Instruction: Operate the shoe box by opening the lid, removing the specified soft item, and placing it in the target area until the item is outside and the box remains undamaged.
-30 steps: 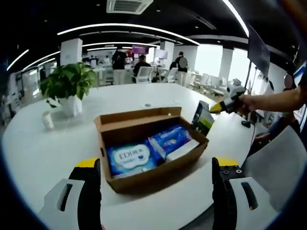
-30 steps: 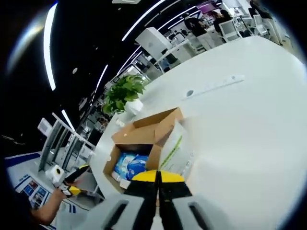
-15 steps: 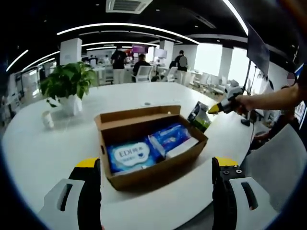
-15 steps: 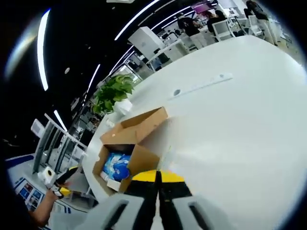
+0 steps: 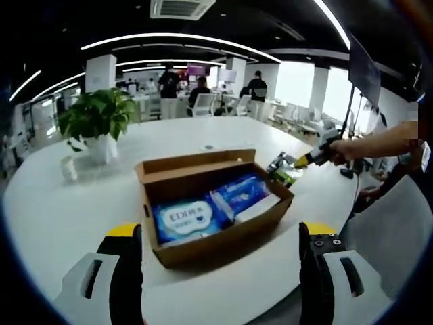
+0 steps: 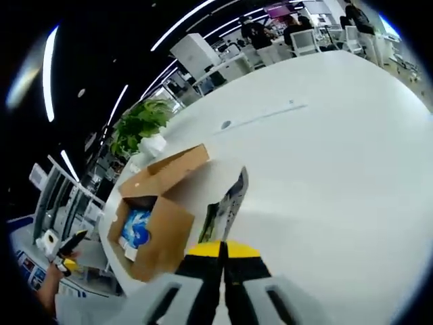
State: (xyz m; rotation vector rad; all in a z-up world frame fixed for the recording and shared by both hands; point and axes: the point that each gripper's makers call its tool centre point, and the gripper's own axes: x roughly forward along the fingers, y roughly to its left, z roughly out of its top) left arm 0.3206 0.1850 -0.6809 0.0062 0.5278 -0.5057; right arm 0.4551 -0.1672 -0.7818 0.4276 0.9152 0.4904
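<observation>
An open brown shoe box (image 5: 215, 233) sits on the white table (image 5: 61, 217), with blue soft packs (image 5: 184, 221) lying inside. My left gripper (image 5: 220, 231) stands open in front of the box, its jaws wide apart and holding nothing. My right gripper (image 5: 302, 160) reaches in from the right, shut on a flat green-and-white soft pack (image 5: 284, 168) just outside the box's right end, low over the table. In the right gripper view the shut jaws of the right gripper (image 6: 223, 245) pinch that pack (image 6: 227, 203) edge-on, with the box (image 6: 162, 220) to its left.
A potted plant (image 5: 98, 120) and a small white object (image 5: 67, 169) stand at the table's far left. A person's arm (image 5: 385, 139) holds the right gripper. A thin strip (image 6: 267, 115) lies across the wide bare table top. People and chairs fill the background.
The right gripper has carried the pack down and away from the box's right end toward the table. The right view has swung, so the box sits further left. Left gripper unmoved.
</observation>
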